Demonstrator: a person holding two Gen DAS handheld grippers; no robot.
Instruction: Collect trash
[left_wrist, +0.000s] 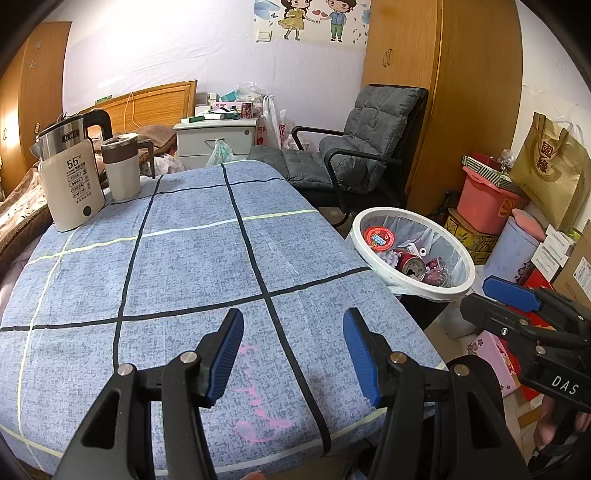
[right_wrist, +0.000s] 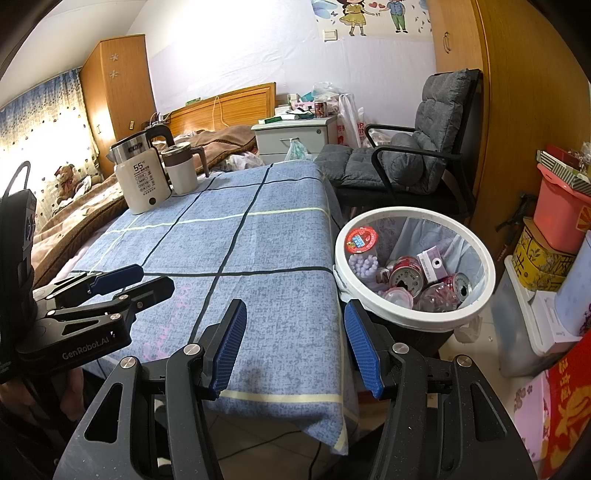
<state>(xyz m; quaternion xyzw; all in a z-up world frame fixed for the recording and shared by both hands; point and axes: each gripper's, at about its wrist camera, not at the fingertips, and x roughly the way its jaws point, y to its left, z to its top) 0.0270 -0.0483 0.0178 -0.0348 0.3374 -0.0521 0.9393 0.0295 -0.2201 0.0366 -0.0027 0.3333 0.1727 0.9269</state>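
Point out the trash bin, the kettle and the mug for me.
trash bin (right_wrist: 476, 254), right wrist view, on the white rim at its right side.
kettle (left_wrist: 72, 192), left wrist view, on the cream body below the 55 mark.
mug (left_wrist: 123, 173), left wrist view, on the white side wall.

Desk under blue checked cloth (left_wrist: 207, 266) fills the centre. White electric kettle (left_wrist: 72, 177) at its far left corner; white lidded mug (left_wrist: 123, 166) just beside it, to the right. White-rimmed trash bin (right_wrist: 413, 266) on the floor off the desk's right edge; red cans (right_wrist: 406, 278) inside. Grey cushioned armchair (left_wrist: 354, 151) behind the bin. White nightstand (left_wrist: 216, 140) beyond the desk's far end, bed (right_wrist: 92, 199) to its left.
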